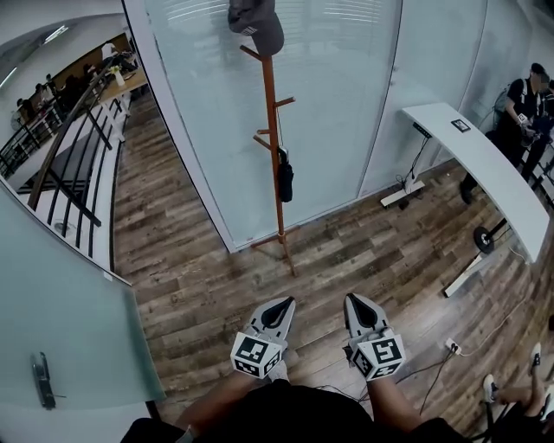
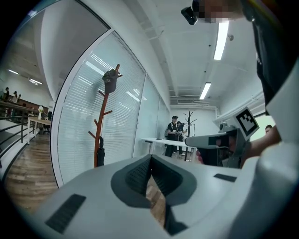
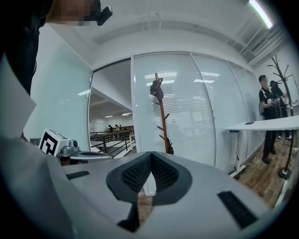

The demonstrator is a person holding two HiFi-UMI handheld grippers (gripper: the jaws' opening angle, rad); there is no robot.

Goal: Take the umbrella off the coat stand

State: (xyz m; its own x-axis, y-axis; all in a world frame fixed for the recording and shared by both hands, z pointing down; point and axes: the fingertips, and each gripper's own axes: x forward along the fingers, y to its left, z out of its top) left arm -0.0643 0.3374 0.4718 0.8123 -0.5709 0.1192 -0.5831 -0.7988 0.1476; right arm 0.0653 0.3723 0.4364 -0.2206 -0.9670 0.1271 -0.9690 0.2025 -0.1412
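Note:
A brown wooden coat stand rises in front of a frosted glass wall. A folded black umbrella hangs from a low peg, and a dark cap sits on the top. The stand and umbrella show at the left of the left gripper view; the stand and umbrella sit centre in the right gripper view. My left gripper and right gripper are both shut and empty, held side by side well short of the stand, pointing at it.
A white desk stands at the right with people beyond it. A cable and plug lie on the wood floor. A railing runs at the left, and a glass door with a handle is near left.

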